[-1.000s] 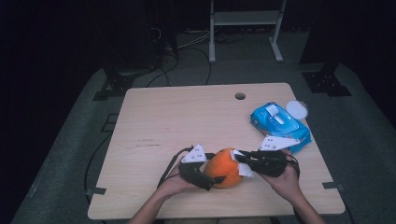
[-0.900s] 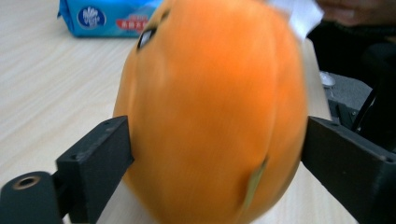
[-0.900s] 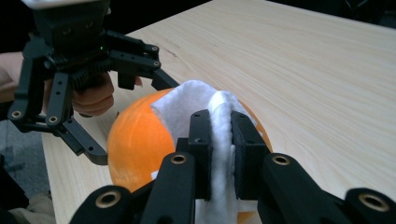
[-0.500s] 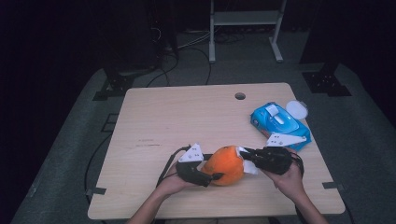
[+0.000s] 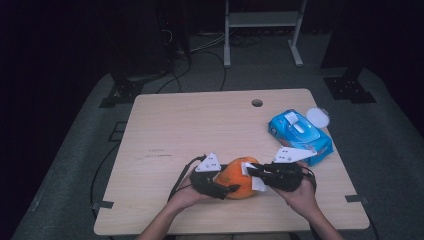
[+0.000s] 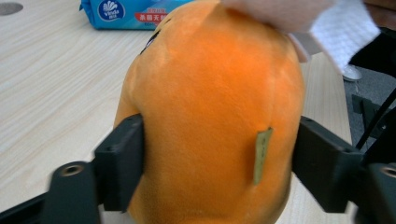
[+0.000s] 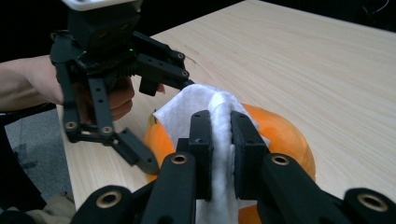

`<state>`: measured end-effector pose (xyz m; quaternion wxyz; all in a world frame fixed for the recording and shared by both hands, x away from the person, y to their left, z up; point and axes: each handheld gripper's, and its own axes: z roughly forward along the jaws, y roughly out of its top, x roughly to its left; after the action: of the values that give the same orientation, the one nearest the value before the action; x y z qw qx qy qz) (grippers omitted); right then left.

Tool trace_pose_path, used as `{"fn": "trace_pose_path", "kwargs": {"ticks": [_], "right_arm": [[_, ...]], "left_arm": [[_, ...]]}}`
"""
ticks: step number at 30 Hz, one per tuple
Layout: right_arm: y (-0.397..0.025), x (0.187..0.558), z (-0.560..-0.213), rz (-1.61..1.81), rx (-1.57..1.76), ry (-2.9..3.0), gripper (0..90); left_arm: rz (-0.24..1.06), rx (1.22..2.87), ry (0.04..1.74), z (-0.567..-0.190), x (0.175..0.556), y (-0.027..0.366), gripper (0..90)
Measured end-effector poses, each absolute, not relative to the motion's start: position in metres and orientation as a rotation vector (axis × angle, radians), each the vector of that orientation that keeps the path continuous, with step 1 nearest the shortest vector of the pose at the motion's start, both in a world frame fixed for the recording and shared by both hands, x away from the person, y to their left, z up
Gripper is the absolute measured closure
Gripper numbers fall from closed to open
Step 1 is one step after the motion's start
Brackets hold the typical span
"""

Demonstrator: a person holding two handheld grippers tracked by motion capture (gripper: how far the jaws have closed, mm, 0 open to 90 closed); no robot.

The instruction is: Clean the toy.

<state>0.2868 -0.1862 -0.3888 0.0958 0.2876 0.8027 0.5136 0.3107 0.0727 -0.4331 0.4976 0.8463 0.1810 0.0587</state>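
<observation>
An orange plush toy (image 5: 238, 178) lies near the table's front edge, between the two grippers. My left gripper (image 5: 220, 181) is shut on the orange plush toy (image 6: 210, 116), one jaw pressed into each side; a small tag (image 6: 262, 155) hangs on its fabric. My right gripper (image 5: 255, 176) is shut on a white wet wipe (image 7: 219, 135), pinched upright between its jaws and lying against the top of the orange plush toy (image 7: 280, 135). The wet wipe (image 6: 327, 23) shows at the toy's upper right. The left gripper (image 7: 154, 123) faces me in the right gripper view.
A blue pack of wet wipes (image 5: 299, 131) lies at the table's right side, with a round white lid (image 5: 318, 118) beside it. The wooden table (image 5: 200, 125) has a cable hole (image 5: 257, 103) near its far edge. Dark floor and stands surround it.
The toy and both grippers have shifted slightly. The right gripper with the wipe has moved in over the toy's top.
</observation>
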Motion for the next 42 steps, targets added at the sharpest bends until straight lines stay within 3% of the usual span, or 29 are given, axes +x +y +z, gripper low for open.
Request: {"fn": "trace_pose_path", "kwargs": {"ticks": [4, 9, 10, 14, 16, 28, 32, 36, 42], "right_arm": [[-0.197, 0.297, -0.396, 1.518, 0.923, 2.374, 79.6], [-0.207, 0.303, -0.401, 1.554, 0.993, 2.368, 79.7], [-0.206, 0.303, -0.400, 1.552, 0.994, 2.370, 79.8], [-0.204, 0.297, -0.394, 1.575, 0.968, 2.359, 79.9], [-0.200, 0.293, -0.388, 1.609, 0.924, 2.358, 80.0], [-0.198, 0.298, -0.398, 1.583, 0.967, 2.404, 80.0], [-0.183, 0.289, -0.390, 1.586, 0.872, 2.429, 80.0], [-0.187, 0.295, -0.397, 1.548, 0.901, 2.432, 80.0], [-0.205, 0.308, -0.405, 1.566, 1.013, 2.400, 80.0]], "left_arm": [[0.144, 2.010, 0.418, -0.439, 0.315, 0.076, 9.9], [0.167, 2.003, 0.394, -0.455, 0.318, 0.066, 5.4], [0.189, 2.008, 0.389, -0.455, 0.316, 0.064, 6.1], [0.223, 2.013, 0.405, -0.440, 0.311, 0.067, 23.8], [0.214, 2.007, 0.413, -0.435, 0.309, 0.068, 27.1], [0.162, 2.024, 0.436, -0.427, 0.309, 0.072, 29.3], [0.168, 2.022, 0.442, -0.428, 0.309, 0.072, 25.1], [0.122, 1.954, 0.445, -0.431, 0.314, 0.079, 12.8], [0.115, 1.935, 0.427, -0.443, 0.320, 0.077, 8.2]]}}
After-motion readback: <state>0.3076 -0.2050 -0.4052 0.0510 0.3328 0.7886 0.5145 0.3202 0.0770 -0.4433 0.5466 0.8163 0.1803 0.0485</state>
